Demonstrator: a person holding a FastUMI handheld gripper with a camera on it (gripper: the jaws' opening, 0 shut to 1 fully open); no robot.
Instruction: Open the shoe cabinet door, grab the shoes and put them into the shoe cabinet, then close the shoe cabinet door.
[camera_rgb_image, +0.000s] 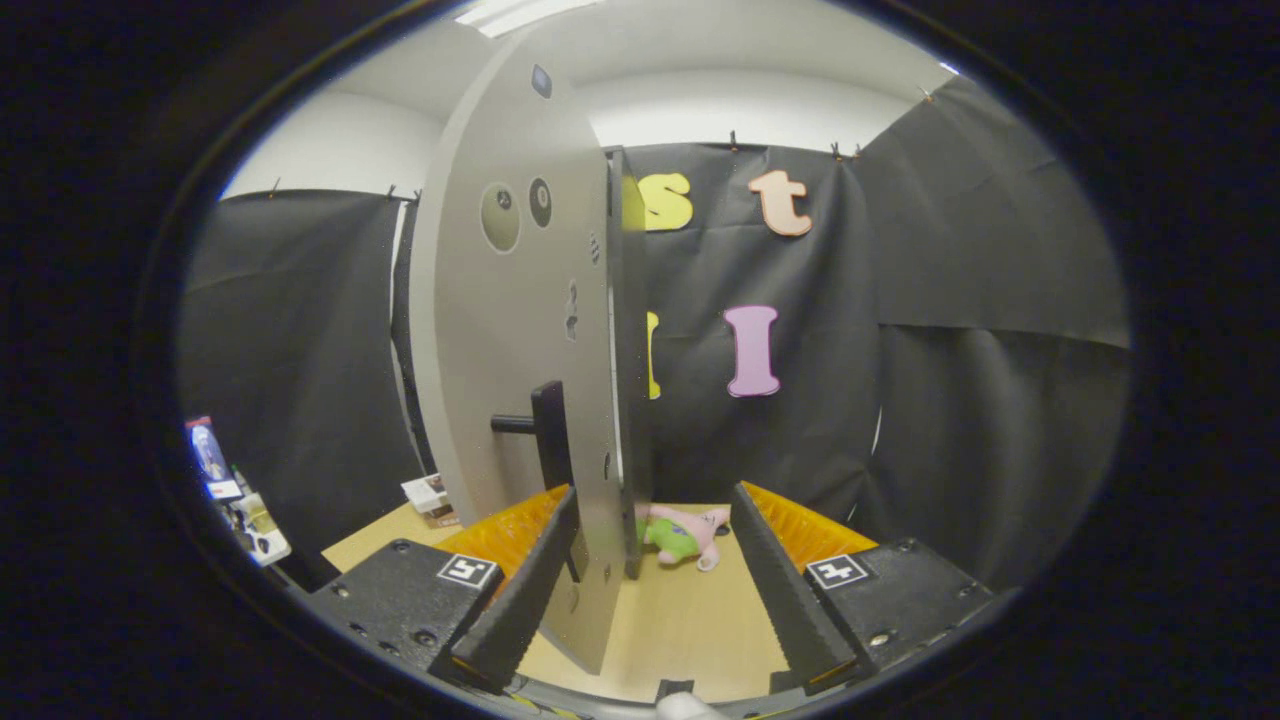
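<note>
In the gripper view, the gripper (655, 580) has its fingers spread wide, holding nothing. The shoe cabinet door (520, 330) stands edge-on between them, close to the left finger. It looks like a stiff, light panel, best swung by its dark handle (545, 430). A plush toy (685, 535) lies on the tabletop (680, 620) beyond the fingers.

claw (650, 560): ridged finger pads, black textured mounts with screws, square black-and-white marker tags.
</note>
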